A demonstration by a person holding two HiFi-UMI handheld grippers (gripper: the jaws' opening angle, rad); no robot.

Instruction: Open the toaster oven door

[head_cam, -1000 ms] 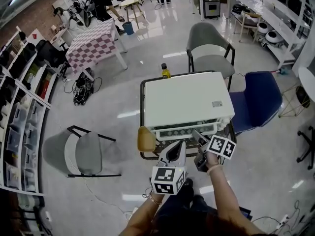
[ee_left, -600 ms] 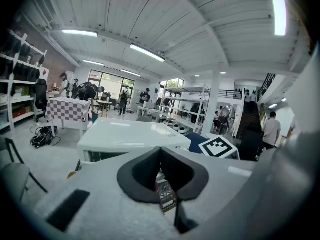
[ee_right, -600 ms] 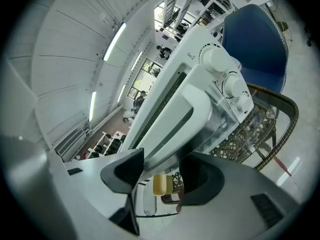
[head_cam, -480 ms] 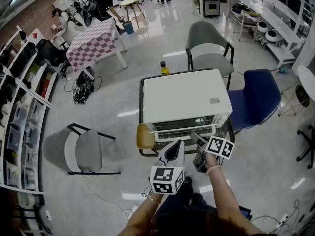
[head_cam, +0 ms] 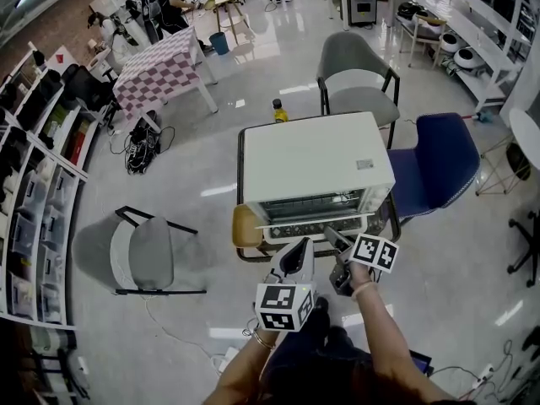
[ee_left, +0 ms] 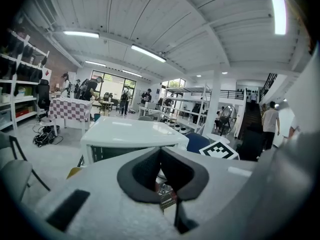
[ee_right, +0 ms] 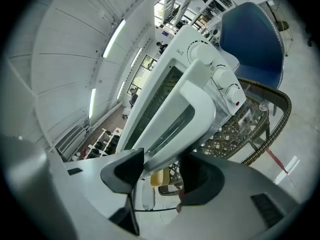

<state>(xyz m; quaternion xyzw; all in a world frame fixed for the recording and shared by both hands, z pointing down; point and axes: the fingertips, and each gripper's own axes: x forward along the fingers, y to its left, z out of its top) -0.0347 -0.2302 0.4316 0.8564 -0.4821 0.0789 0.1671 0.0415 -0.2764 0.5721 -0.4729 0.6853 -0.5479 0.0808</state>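
Toaster oven door (head_cam: pixel 312 207), glass in white frame, on dark-rimmed wicker bench (head_cam: pixel 241 167): my right tool (head_cam: pixel 332 235), clenched on its white bar handle (ee_right: pixel 197 104), has tipped it nearward; opening begun. Left tool (head_cam: pixel 299 256) closed, empty.

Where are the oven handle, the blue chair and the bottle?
handle (ee_right: pixel 200 94): right gripper view, middle of the white bar.
blue chair (head_cam: pixel 439 163): head view, its blue upholstery.
bottle (head_cam: pixel 277 115): head view, its yellow body.
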